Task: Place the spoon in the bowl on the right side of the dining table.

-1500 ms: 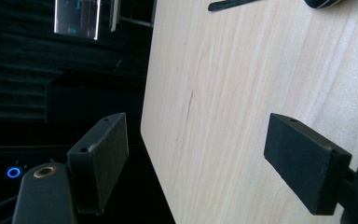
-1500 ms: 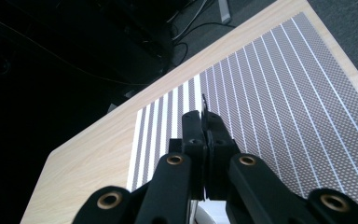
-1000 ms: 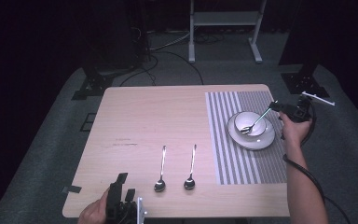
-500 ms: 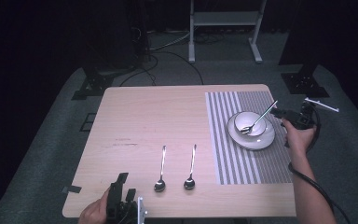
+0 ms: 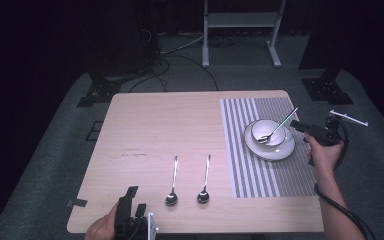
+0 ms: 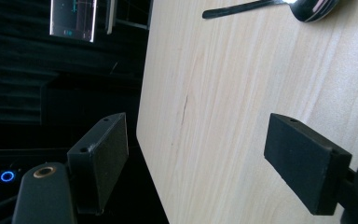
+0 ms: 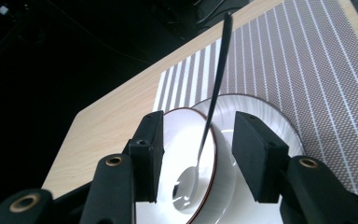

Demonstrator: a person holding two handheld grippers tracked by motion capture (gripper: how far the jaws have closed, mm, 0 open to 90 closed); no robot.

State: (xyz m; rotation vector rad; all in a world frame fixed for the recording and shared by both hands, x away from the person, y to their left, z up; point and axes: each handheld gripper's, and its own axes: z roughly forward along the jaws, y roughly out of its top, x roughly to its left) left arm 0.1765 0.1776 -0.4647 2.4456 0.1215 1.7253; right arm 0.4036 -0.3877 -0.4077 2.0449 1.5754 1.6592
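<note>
Light wooden table (image 5: 180,130) with rounded corners, standing on grey carpet. Grey striped placemat (image 5: 265,145) across the right part, reaching the far and near edges. White plate (image 5: 280,150) on the placemat, toward its far half. Two metal spoons on bare wood near the front edge, side by side and apart, handles pointing away: left spoon (image 5: 172,182), right spoon (image 5: 204,181). Faint dark scuff (image 5: 132,152) left of centre.
</note>
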